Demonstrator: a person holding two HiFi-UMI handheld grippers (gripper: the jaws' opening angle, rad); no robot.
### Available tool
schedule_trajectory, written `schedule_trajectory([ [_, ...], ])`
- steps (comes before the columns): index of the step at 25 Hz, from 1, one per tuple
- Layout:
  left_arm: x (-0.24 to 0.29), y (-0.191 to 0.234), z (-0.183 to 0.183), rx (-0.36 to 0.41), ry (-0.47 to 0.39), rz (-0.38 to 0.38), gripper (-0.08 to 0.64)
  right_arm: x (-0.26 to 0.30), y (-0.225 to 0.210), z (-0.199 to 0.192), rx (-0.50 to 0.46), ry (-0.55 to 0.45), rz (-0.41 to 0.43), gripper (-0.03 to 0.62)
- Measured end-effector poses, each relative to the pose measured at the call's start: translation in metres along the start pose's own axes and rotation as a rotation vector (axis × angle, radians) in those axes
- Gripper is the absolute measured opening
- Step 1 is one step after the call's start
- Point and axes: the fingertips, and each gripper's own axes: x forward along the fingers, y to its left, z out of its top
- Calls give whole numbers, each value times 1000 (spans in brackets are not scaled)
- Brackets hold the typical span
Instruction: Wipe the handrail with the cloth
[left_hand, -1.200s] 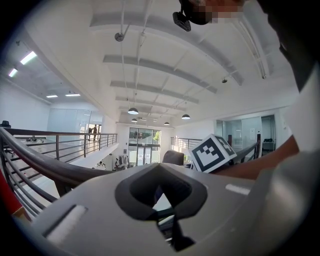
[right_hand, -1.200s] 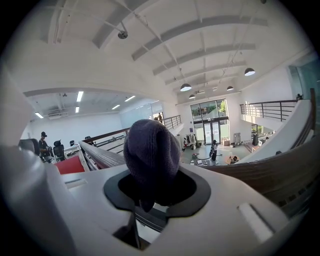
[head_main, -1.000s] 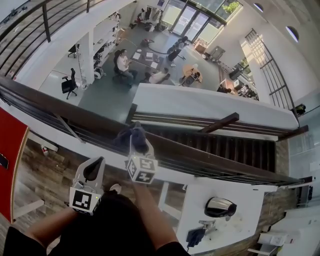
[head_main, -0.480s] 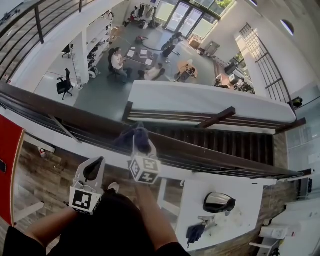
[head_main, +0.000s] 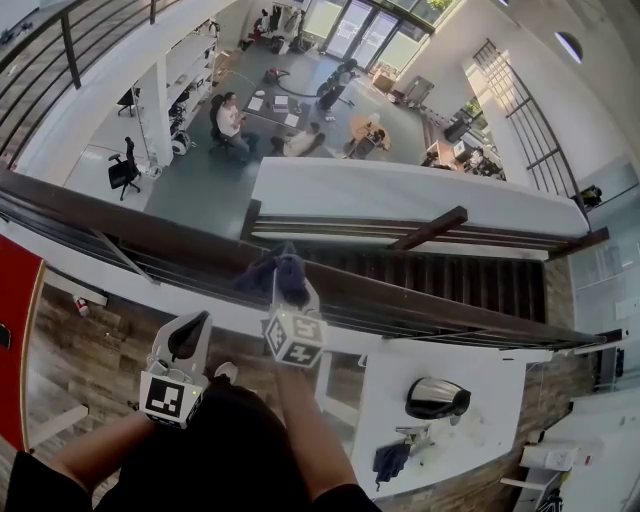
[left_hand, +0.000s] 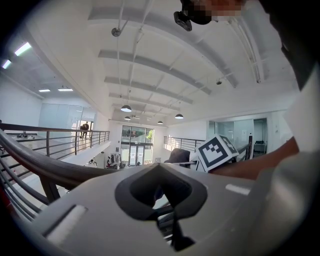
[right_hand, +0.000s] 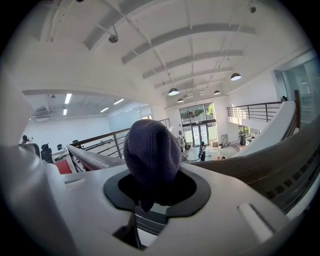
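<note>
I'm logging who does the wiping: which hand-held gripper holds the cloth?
The right hand-held gripper, shut on the dark purple cloth at the handrail; the left hand-held gripper is shut and empty.

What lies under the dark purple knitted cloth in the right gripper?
The dark wooden handrail: the purple cloth, pinched by the right gripper, lies over its top. The strip of rail beneath is covered, so unseen.

Pale grey plastic left gripper and right gripper, each with a black-and-white marker cube, near a black short-sleeved shirt
</note>
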Motion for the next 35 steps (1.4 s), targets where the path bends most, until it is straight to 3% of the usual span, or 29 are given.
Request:
schedule_trajectory([
  [6,-3,4,-2,-23,22,31,0,-5,0,5,25,-35,1,104],
  [10,-14,22,-6,-10,17,96,0,4,29,4,15,-50,85,103],
  [14,-34,56,-5,-32,12,194,0,23,89,-1,6,-21,221,103],
  [19,-69,92,-2,-57,34,317,0,39,184,-38,-61,76,403,104],
  [25,-108,148,-4,-89,32,444,0,67,266,-92,-156,202,534,104],
  [28,-128,174,-7,-98,38,489,0,88,292,-120,-195,252,552,103],
  [35,-161,216,-11,-101,51,520,0,139,315,-162,-340,257,518,104],
])
